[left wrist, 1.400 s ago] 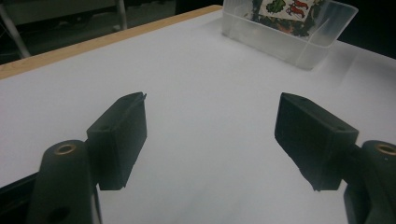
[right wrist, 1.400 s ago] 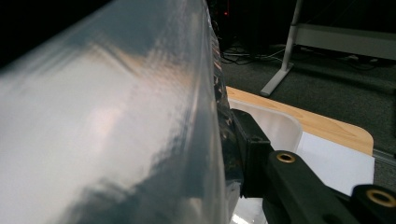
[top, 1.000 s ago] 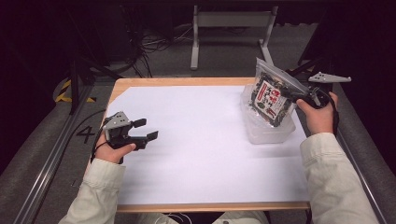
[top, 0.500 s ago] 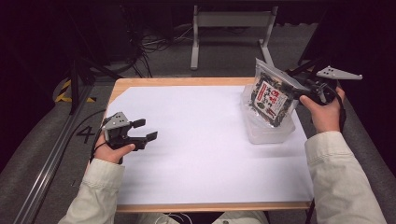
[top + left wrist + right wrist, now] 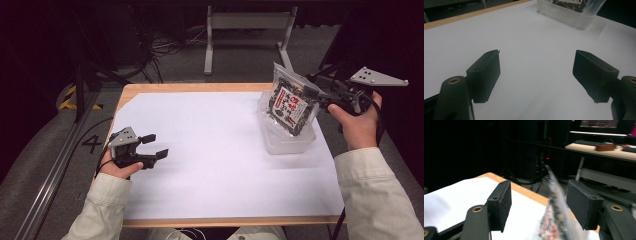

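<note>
A clear bag of dark snacks with a red and white label stands tilted in a clear plastic tub at the table's right side. My right gripper is at the bag's upper right edge. In the right gripper view the blurred bag runs between the two pads, which stand wide apart, so the right gripper is open. My left gripper rests low at the left of the white sheet, open and with nothing in it. In the left gripper view the left gripper faces the tub across bare paper.
A white sheet covers the wooden table. Behind the table stands a grey metal frame with cables on the floor. A metal rail runs along the floor at the left.
The right hand and its gripper have shifted slightly to the right and up beside the bag. The bag, the tub and the left gripper stay about where they were.
</note>
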The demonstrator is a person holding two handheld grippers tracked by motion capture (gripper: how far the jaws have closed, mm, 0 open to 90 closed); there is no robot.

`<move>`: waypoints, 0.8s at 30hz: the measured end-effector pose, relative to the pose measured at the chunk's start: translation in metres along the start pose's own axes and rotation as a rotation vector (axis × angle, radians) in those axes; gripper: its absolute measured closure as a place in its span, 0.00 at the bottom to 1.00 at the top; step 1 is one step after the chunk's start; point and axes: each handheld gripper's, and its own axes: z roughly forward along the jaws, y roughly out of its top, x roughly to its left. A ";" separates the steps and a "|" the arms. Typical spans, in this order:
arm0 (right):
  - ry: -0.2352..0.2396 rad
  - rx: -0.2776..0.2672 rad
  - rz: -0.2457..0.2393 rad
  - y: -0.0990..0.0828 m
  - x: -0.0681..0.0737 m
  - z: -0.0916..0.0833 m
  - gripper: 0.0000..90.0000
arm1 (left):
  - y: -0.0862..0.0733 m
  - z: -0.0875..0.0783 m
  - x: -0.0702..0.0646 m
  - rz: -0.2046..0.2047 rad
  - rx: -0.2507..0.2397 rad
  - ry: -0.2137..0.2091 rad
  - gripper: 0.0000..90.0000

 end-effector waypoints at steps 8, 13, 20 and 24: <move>0.118 0.018 -0.003 -0.013 0.040 0.002 0.35 | -0.010 -0.008 -0.002 -0.014 -0.004 -0.015 0.18; 0.179 0.014 -0.009 -0.023 0.061 0.004 0.33 | -0.015 -0.011 -0.004 -0.016 -0.017 -0.021 0.17; 0.245 0.030 0.001 -0.047 0.082 0.013 0.31 | -0.015 -0.014 -0.006 -0.039 -0.046 -0.025 0.15; 0.259 0.025 0.014 -0.057 0.086 0.015 0.31 | -0.014 -0.015 -0.009 -0.057 -0.067 -0.051 0.14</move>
